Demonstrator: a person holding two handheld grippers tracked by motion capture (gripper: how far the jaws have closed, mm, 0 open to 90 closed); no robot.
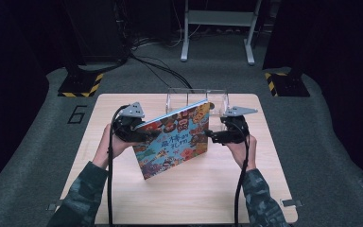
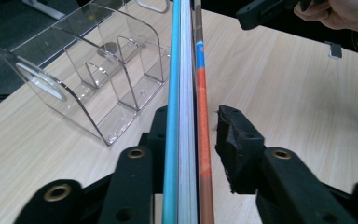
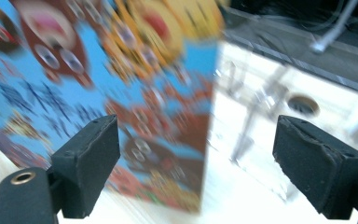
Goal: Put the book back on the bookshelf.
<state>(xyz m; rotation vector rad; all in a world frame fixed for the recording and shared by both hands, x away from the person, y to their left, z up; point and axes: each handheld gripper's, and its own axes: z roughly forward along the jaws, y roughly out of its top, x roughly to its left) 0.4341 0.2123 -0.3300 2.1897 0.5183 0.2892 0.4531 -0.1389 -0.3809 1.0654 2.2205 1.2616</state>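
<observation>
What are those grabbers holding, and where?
The left gripper has the book by its edge, though one pad looks slightly off it. The right gripper is open, holding nothing.

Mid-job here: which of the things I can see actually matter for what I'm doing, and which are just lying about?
In the job: picture book, between the jaws of the left gripper; right gripper, open at the book's other edge; clear divided rack behind the book.
Lying about: floor cables; metal stand; striped bases.
</observation>
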